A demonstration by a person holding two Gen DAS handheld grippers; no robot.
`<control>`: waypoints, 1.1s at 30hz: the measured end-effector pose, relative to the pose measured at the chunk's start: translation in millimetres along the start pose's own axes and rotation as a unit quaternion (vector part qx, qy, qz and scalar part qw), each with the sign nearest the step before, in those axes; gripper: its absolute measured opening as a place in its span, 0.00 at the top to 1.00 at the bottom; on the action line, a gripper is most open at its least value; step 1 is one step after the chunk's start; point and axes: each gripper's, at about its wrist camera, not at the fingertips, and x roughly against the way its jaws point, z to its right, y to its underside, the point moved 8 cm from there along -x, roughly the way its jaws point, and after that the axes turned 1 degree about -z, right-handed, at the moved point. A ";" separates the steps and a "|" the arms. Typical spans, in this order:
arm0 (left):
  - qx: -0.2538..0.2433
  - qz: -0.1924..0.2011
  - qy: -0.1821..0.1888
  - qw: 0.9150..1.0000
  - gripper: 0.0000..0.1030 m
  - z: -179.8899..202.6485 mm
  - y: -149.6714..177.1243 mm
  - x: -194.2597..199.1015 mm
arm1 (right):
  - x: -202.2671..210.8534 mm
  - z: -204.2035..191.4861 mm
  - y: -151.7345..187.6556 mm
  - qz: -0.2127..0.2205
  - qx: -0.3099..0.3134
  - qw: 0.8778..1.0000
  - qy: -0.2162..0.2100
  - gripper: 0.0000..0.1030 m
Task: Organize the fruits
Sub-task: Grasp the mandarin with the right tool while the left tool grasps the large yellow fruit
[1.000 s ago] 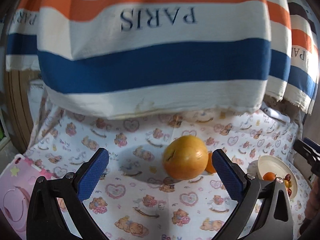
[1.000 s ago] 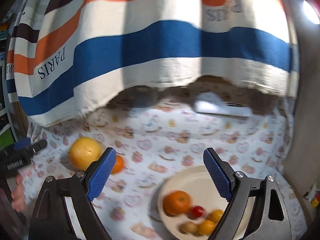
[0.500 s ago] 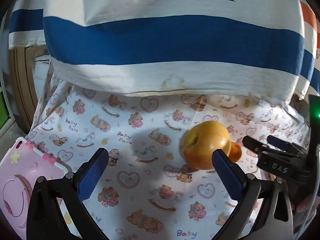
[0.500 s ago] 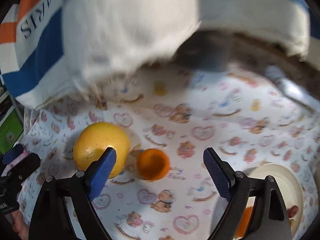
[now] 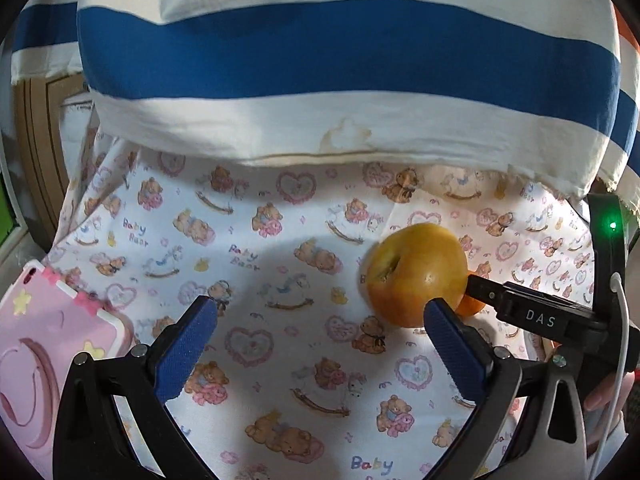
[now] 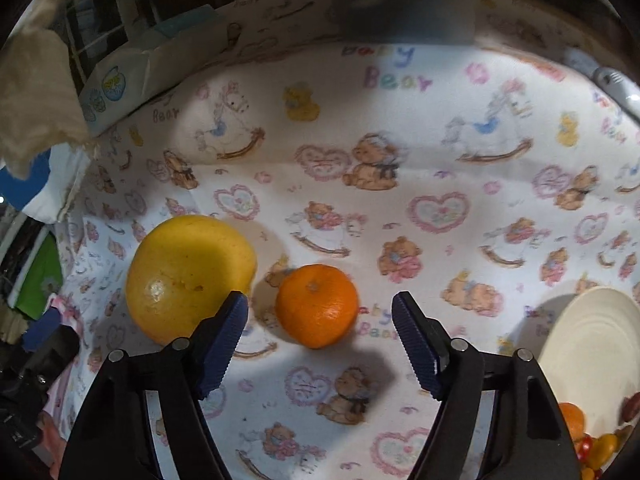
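A small orange (image 6: 317, 305) lies on the bear-print cloth, just ahead of my right gripper (image 6: 320, 314), whose jaws are closing with the fruit between the blue pads, not touching them. A large yellow grapefruit (image 6: 188, 276) sits to its left, touching nothing I can see. In the left wrist view the same grapefruit (image 5: 416, 274) lies ahead and to the right, with the orange (image 5: 470, 306) mostly hidden behind it and behind the right gripper's black finger (image 5: 520, 308). My left gripper (image 5: 318, 316) hangs open over bare cloth.
A cream plate (image 6: 596, 344) with an orange and small red and yellow fruits sits at the lower right. A pink tablet case (image 5: 44, 344) lies at the left. A striped towel (image 5: 344, 60) hangs over the far side. A hand (image 5: 604, 396) holds the right gripper.
My right gripper has swung left from the plate and come down to the small orange, and its jaws have narrowed. The left gripper has tilted down slightly; the grapefruit now appears further right.
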 end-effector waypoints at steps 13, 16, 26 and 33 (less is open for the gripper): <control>-0.005 -0.003 0.015 1.000 0.01 6.4 -0.2 3.7 | -24.9 -7.0 6.6 -0.005 0.011 1.000 -0.005 0.49; -0.006 -0.001 0.019 1.000 0.01 8.2 -0.8 6.5 | -18.5 -7.3 11.5 -0.003 0.018 1.000 0.009 0.50; -0.022 0.009 0.030 0.999 0.01 23.4 -1.5 18.2 | 26.0 -2.7 28.1 0.052 0.047 0.996 0.051 0.50; -0.051 0.013 0.016 0.998 0.01 31.7 0.9 14.4 | 44.8 -1.8 23.1 0.107 0.051 0.992 0.052 0.50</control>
